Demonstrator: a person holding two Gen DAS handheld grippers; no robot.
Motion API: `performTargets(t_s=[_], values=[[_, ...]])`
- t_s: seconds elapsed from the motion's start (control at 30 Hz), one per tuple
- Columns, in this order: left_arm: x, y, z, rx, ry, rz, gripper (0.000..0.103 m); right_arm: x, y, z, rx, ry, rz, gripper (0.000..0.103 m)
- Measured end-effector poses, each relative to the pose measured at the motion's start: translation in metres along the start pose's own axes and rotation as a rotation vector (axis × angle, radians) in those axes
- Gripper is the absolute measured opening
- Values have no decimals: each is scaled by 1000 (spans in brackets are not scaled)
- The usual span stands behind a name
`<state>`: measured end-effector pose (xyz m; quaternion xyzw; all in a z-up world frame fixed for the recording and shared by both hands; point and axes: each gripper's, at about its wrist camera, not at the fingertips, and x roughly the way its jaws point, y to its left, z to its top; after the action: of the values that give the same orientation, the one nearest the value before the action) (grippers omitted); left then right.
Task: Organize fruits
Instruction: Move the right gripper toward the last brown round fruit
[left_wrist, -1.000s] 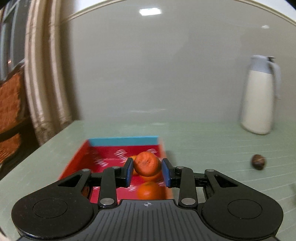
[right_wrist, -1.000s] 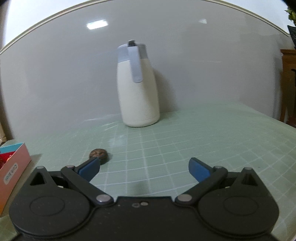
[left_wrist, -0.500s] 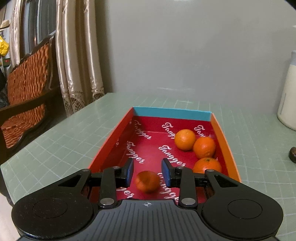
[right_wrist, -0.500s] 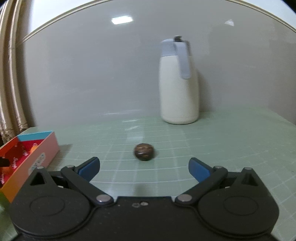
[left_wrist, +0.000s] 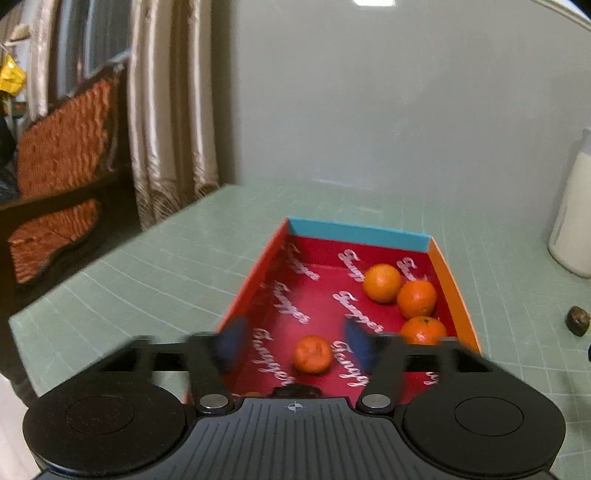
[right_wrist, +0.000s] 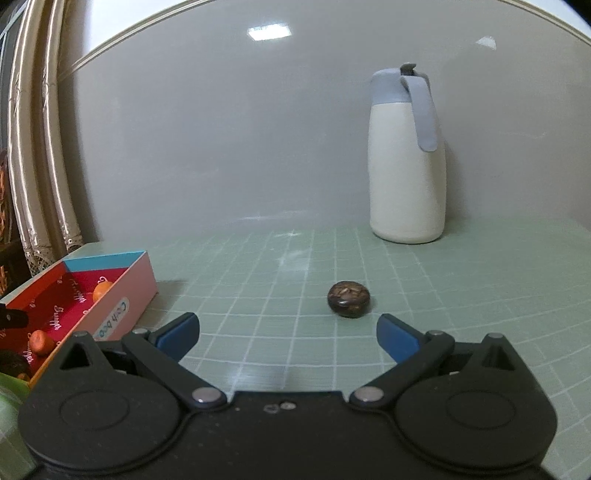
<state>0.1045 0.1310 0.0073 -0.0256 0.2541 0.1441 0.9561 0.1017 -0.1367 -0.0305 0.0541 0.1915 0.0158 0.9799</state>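
**Four mandarins in the box, one brown fruit out on the mat**

The left gripper (left_wrist: 291, 345) hangs over the near end of the red cardboard box (left_wrist: 360, 233), its blue-padded jaws spread wide and blurred, with nothing between them. A small wrinkled mandarin (left_wrist: 312, 354) lies loose on the box floor in the gap between the jaws, touching neither. Three smoother mandarins (left_wrist: 416, 298) cluster against the box's orange wall at about 2 o'clock from it, packed closely; whether they all touch is hard to say through the blur.

The right gripper (right_wrist: 288, 334) is held low over the green grid mat (right_wrist: 461, 280), jaws wide apart and empty. A dark brown, mottled round fruit (right_wrist: 348, 298), possibly a passion fruit, sits on the mat just ahead of the fingertips, toward 1 o'clock, clear of both pads. The box lies at 9 o'clock in this view, well apart from the brown fruit.

A white thermos jug (right_wrist: 406, 158) with a grey-blue lid and handle stands upright at the back of the mat, near the wall, at 1 o'clock. Cream curtains (left_wrist: 170, 122) and a woven chair (left_wrist: 62, 147) stand off the table at 10 o'clock in the left view.
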Motion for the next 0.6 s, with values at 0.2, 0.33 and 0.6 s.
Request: performTargets(t_s=[0.2,0.33,0.6], values=[[-21,6,-4,-2,-45,8,94,5,10,-1,-9,10,18,103],[-29,9,-11,10,-72,43,100,8,16,-1,-15,19,27,103],[-40,-1,-24,75,-113,50,103,20,21,1,-25,49,13,103]])
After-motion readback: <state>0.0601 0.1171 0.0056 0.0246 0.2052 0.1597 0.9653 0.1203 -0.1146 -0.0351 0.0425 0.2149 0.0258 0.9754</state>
